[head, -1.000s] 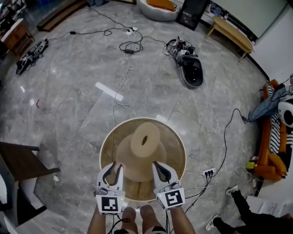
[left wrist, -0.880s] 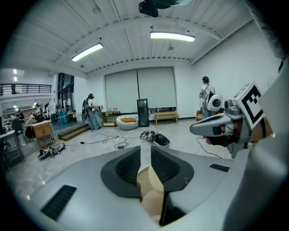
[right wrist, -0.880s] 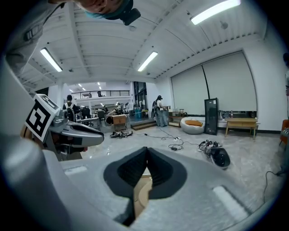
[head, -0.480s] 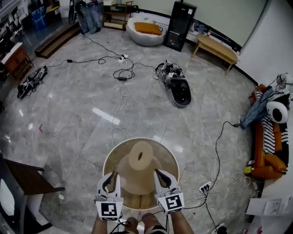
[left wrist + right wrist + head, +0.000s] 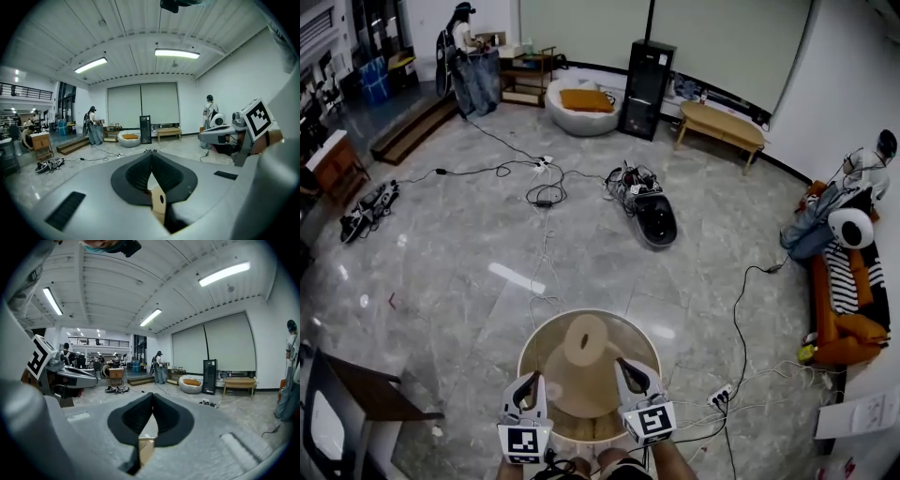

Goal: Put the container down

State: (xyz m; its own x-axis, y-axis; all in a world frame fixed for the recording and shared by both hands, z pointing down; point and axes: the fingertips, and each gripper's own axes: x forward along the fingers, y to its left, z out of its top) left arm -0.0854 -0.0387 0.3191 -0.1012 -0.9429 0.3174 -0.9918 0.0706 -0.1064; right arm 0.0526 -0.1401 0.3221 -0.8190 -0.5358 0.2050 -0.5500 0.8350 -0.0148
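Your left gripper (image 5: 531,382) has its jaws pressed together on a thin tan edge (image 5: 157,202), which has a small hole in it and sits low between them. Your right gripper (image 5: 634,371) is also closed, and it pinches a tan edge (image 5: 145,450) in the same way. Both edges belong to the container (image 5: 590,314), a round tub with a pale rim. It lies straight in front of the two grippers, and each gripper takes the near rim, the left one on the left side and the right one on the right side. Inside it is a tan piece shaped like a hat (image 5: 581,358). Under the container you see the grey stone floor (image 5: 450,253), with a white power strip (image 5: 719,396) near the right gripper and a dark chair (image 5: 366,405) well apart on the left.
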